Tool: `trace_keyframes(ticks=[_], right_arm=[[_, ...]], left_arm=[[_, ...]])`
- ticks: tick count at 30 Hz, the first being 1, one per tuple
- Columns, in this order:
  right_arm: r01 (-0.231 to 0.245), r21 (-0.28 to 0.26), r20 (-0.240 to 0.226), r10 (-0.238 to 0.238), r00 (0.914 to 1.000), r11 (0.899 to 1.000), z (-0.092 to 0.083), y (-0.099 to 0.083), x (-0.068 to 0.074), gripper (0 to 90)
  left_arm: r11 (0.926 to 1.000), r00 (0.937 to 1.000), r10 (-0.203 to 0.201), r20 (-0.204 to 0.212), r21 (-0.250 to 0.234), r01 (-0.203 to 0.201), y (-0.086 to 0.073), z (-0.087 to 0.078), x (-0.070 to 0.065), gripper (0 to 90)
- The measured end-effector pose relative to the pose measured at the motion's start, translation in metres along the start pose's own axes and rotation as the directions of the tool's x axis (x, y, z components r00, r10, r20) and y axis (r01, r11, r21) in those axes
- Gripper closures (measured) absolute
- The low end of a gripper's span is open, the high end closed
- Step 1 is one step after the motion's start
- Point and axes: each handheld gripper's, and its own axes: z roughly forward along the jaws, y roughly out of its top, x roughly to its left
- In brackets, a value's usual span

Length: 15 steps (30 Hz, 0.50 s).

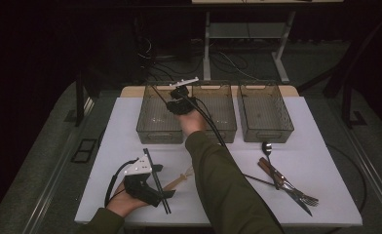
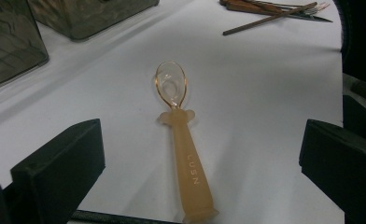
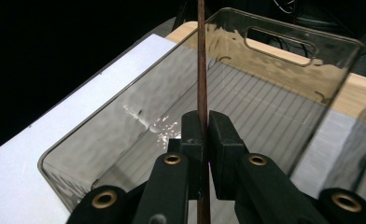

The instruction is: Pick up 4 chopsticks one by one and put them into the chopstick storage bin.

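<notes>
Left gripper (image 1: pixel 152 187): near left, jaws spread wide and empty, facing the plastic spoon (image 2: pixel 181 140).
Right gripper (image 1: pixel 179 105): clamped on a chopstick (image 3: pixel 201 65) over the far left bin (image 1: pixel 147 127).
Progress: bins look empty.
Left: cutlery (image 1: pixel 281 180), near right.

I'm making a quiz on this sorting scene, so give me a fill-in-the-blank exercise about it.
1. The right gripper is shut on a thin brown ____.
2. It holds this over the ____ of the three bins in the high view.
3. Between the left gripper's open jaws lies an orange plastic ____.
4. The remaining cutlery lies on the table's ____ side in the high view.

Missing words: chopstick; leftmost; spoon; right
</notes>
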Motion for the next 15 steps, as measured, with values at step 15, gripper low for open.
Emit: trace_keyframes(ticks=[15], right_arm=[[-0.029, 0.024, 0.007, 0.029, 0.9995, 0.999, 0.025, -0.003, 0.003, 84.1]], left_arm=[[1.0, 1.0, 0.0, 0.008, -0.005, 0.0, 0.001, 0.001, 0.0, 0.0]])
